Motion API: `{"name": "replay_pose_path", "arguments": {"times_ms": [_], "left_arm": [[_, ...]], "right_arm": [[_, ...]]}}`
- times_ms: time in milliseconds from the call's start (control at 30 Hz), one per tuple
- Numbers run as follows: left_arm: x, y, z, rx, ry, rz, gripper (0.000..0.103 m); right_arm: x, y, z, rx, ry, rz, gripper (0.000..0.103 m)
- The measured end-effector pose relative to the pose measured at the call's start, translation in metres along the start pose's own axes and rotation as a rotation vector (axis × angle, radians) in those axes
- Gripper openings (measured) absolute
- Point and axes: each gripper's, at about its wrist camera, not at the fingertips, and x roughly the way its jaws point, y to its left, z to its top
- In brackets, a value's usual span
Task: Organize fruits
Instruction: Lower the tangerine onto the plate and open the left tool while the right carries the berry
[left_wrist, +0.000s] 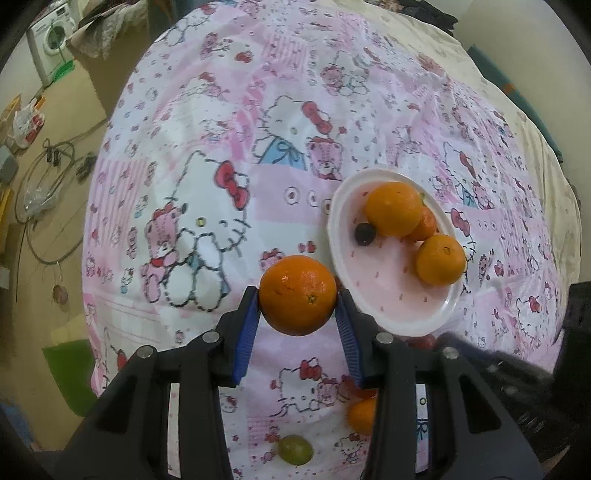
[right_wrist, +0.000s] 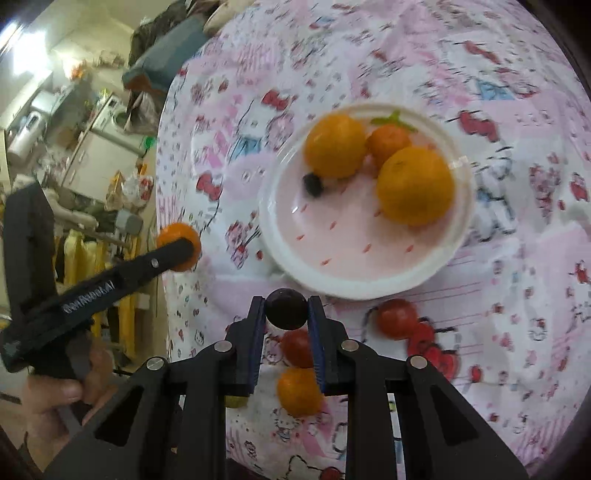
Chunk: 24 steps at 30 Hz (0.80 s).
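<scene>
Two grippers each hold one fruit over a table with a pink and white cat-print cloth (left_wrist: 207, 155). The left gripper (left_wrist: 297, 302) has its blue ribbed fingers (left_wrist: 248, 332) pressed on both sides of a big round orange (left_wrist: 297, 295), which sits right at the fingertips. In the right wrist view the same orange shows as a small orange ball at the tip of the left gripper's black arm, with a person's hand (right_wrist: 70, 387) holding the handle.

The right gripper (right_wrist: 286, 310) has its blue fingers (right_wrist: 257, 343) closed tight on a small dark round fruit (right_wrist: 286, 309), like a plum or a grape. It sits between the fingertips, just in front of the near rim of a white round plate with a pink middle (right_wrist: 343, 284).

On the plate, past the right fingertips, lie two big oranges (right_wrist: 415, 184), one smaller reddish-orange fruit with a green stem (right_wrist: 388, 142) and another little dark fruit (right_wrist: 313, 183). From the left gripper, the plate (left_wrist: 399, 317) is just to the right of the fingertips.

On the cloth, close under the right fingers, lie a red tomato (right_wrist: 297, 347) and a small orange (right_wrist: 299, 391). Another red tomato (right_wrist: 397, 318) lies just right of the fingers. A small green round fruit (left_wrist: 294, 448) lies low between the left fingers.
</scene>
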Motion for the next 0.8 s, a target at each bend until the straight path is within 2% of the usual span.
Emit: {"name": "replay_pose_path", "arguments": {"times_ms": [200,367,667,800], "left_arm": [[0.009,-0.022,0.004,0.029,0.011,-0.011,0.037],[0.02,-0.042,0.008,0.058,0.023,-0.02,0.037],[0.044,-0.069,0.017,0.086,0.047,-0.036,0.037],[0.054,-0.078,0.017,0.141,0.05,-0.008,0.037]], "right_arm": [[-0.028,-0.033,0.019,0.082,-0.074,0.013,0.024],[-0.045,-0.051,0.034,0.099,-0.106,0.003,0.024],[-0.056,-0.061,0.065,0.09,-0.112,0.011,0.024],[-0.047,-0.069,0.08,0.087,-0.095,0.01,0.024]]}}
